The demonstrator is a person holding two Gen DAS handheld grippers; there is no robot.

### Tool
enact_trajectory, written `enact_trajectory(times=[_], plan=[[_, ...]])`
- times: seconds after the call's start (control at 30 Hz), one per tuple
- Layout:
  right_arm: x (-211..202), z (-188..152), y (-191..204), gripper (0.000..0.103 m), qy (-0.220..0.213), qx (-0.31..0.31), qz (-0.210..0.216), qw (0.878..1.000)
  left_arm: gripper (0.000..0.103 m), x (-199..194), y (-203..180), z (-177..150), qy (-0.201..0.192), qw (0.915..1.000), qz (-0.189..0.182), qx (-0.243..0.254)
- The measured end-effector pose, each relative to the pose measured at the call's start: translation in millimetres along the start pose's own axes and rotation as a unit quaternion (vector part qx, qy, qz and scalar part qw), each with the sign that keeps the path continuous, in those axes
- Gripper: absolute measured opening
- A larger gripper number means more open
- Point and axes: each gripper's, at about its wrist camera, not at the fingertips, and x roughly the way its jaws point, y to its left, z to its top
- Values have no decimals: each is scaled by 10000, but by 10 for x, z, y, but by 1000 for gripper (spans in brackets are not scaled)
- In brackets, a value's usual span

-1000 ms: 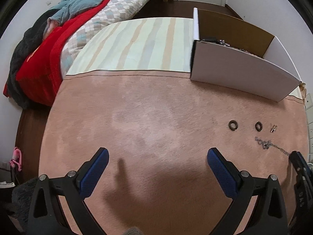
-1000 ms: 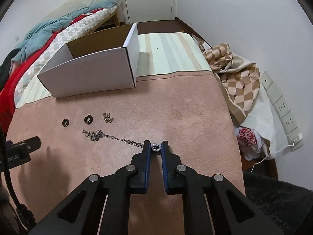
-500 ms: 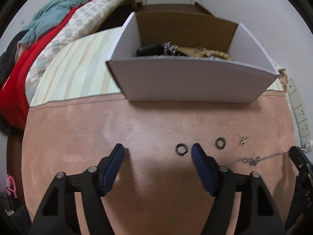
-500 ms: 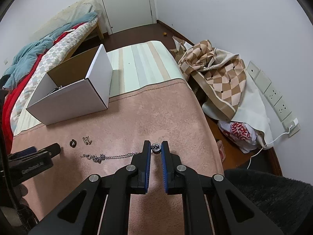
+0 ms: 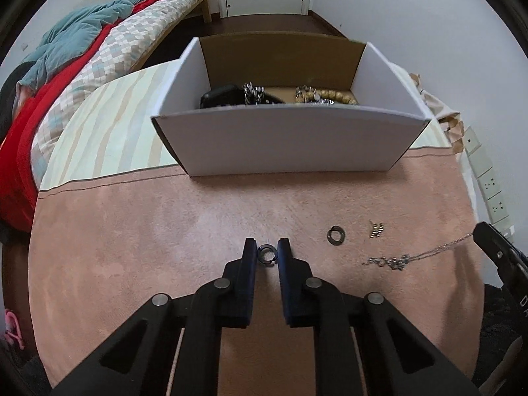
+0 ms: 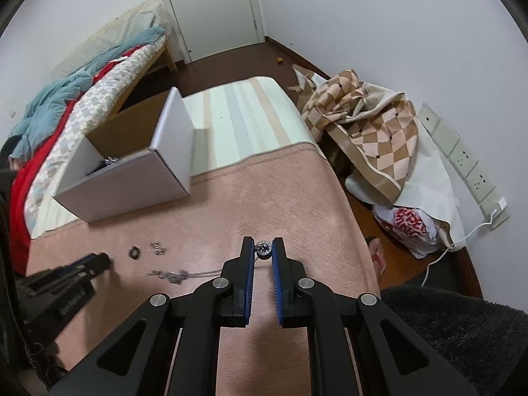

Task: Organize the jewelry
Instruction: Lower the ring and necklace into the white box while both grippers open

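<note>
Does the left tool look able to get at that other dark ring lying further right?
Probably yes, once freed: the left tool is shut on a dark ring. The other ring lies in the open on the pink cover, nothing between.

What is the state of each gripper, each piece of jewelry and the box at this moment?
left gripper: shut on the dark ring.
right gripper: shut on the round pendant of the chain necklace.
chain necklace: partly lifted, its other end on the pink cloth.
second ring: lying flat, untouched.
small clasp piece: lying loose.
white box: open, jewelry inside.
</note>
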Motion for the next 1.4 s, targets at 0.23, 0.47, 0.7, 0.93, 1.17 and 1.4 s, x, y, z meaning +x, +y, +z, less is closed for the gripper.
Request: enact_trajectory(times=[0.23, 0.47, 0.7, 0.93, 1.17, 1.4], plan=[[-401, 370, 324, 11, -215, -253, 684, 9971, 10, -470, 63, 226, -336, 9989, -315, -129], [-892, 958, 637, 11, -602, -621, 1199, 9890, 10, -928, 214, 718, -703, 9955, -629, -129], [-940, 1572, 1033, 11, -768, -1070, 1326, 9824, 10, -997, 357, 1248, -832, 9935, -757, -176], [-183, 1749, 1253, 11, 9, -1198, 1252, 9849, 10, -507, 481, 1604, -401, 9958, -788, -242], [472, 1664, 1170, 11, 651, -1066, 1144, 9856, 11, -25, 449, 1720, 142, 9943, -1001, -337], [750, 1642, 1046, 12, 1209, -972, 1164, 9810, 30, 74, 427, 1806, 190, 9964, -707, -435]])
